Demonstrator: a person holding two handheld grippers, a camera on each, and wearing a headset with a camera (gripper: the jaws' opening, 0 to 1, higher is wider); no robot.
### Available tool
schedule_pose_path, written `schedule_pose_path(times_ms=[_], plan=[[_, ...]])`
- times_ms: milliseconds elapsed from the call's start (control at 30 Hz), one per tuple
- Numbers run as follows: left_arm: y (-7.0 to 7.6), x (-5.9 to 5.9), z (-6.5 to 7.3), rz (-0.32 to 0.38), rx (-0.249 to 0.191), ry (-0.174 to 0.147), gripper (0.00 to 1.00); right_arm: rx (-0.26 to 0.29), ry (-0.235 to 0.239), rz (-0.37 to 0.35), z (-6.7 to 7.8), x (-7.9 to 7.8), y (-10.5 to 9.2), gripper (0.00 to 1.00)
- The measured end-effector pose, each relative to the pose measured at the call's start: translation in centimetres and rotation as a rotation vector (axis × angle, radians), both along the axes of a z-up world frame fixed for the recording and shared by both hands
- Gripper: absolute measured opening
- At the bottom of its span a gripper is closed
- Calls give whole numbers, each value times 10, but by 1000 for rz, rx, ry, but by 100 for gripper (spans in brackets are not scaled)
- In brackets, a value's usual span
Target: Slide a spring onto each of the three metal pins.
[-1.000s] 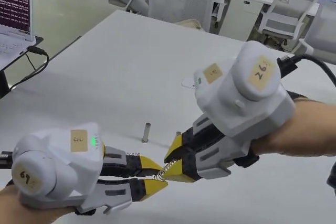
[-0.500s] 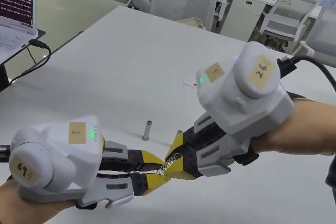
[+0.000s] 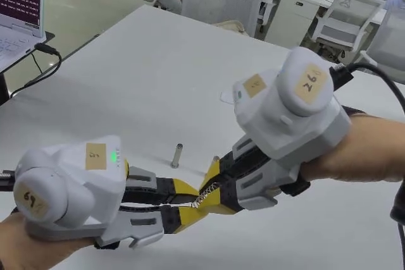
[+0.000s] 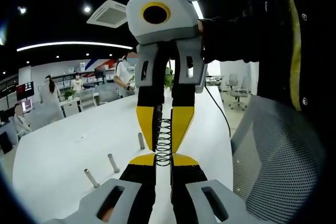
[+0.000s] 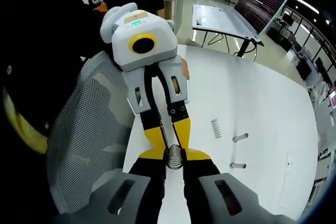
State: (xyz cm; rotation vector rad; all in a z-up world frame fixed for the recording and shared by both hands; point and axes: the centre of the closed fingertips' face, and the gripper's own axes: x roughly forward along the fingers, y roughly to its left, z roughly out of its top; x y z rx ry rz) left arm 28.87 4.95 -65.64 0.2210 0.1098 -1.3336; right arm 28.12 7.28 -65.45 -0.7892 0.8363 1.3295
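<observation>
1. The left gripper (image 4: 164, 160), white-bodied with black jaws tipped in yellow, is clenched on the near end of a thin coiled metal spring (image 4: 164, 140).
2. The right gripper (image 5: 174, 155), of the same build, meets it tip to tip. Its jaws are also closed on that spring, flanking its length.
3. The spring is held between the two grippers over the white table (image 3: 158, 80), just in front of the pins in the head view.
4. Three short grey metal pins (image 4: 113, 162) stand upright in a row on the table, apart from the grippers.
5. A second loose spring (image 5: 216, 128) lies flat on the table near two of the pins.
6. An open laptop (image 3: 19, 4) sits beyond the table's left edge.
</observation>
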Motion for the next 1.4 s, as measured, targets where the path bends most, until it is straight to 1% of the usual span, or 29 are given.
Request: schedule_pose_path(times_ms=[267, 467, 733, 800, 967, 1033, 1167, 1400], plan=[[-2, -1, -2, -6, 8, 5, 2, -30, 5, 7, -3, -1, -3, 9], [-5, -2, -4, -15, 12, 12, 2, -40, 13, 4, -5, -2, -6, 9], [-8, 0, -5, -20, 5, 16, 3, -53, 20, -2, -6, 0, -9, 8], [-8, 0, -6, -23, 1, 21, 3, -55, 22, -2, -6, 1, -10, 8], [-8, 2, -6, -24, -3, 20, 4, -58, 26, -7, -7, 2, -10, 8], [-8, 2, -8, -23, 3, 27, 5, -58, 25, -11, -7, 3, -10, 8], [-7, 3, -9, -16, -1, 39, 10, -58, 24, -17, -6, 5, -11, 8], [-2, 6, -14, 0, -5, 61, 21, -60, 20, -30, -5, 8, -14, 8]])
